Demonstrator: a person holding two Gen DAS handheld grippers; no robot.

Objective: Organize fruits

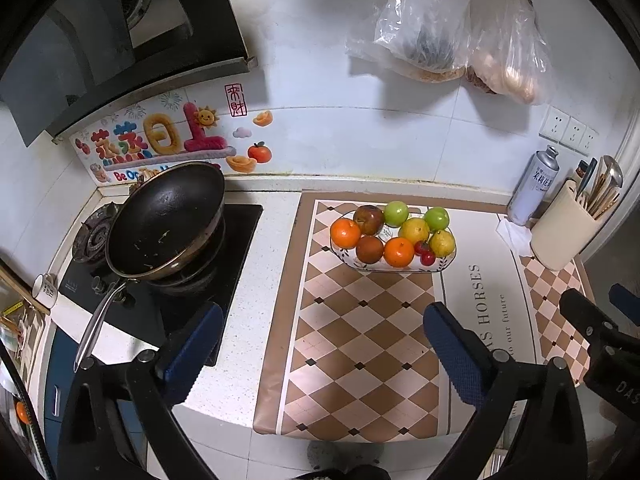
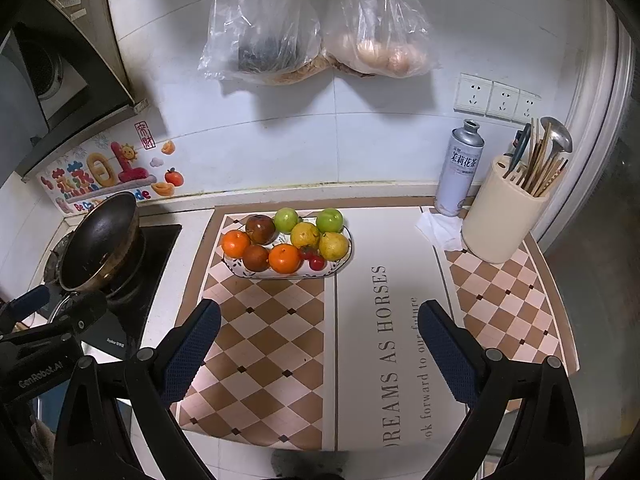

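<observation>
An oval patterned plate stands on the checkered mat near the wall, filled with fruit: two oranges, two green apples, two dark red-brown fruits, yellow fruits and small red cherries. My left gripper hangs open over the mat in front of the plate, nothing between its blue pads. My right gripper is open too, empty, nearer than the plate and a little to its right.
A black wok sits on the gas hob at left. At the right rear stand a cream utensil holder, a spray can and a crumpled tissue. Plastic bags hang on the tiled wall.
</observation>
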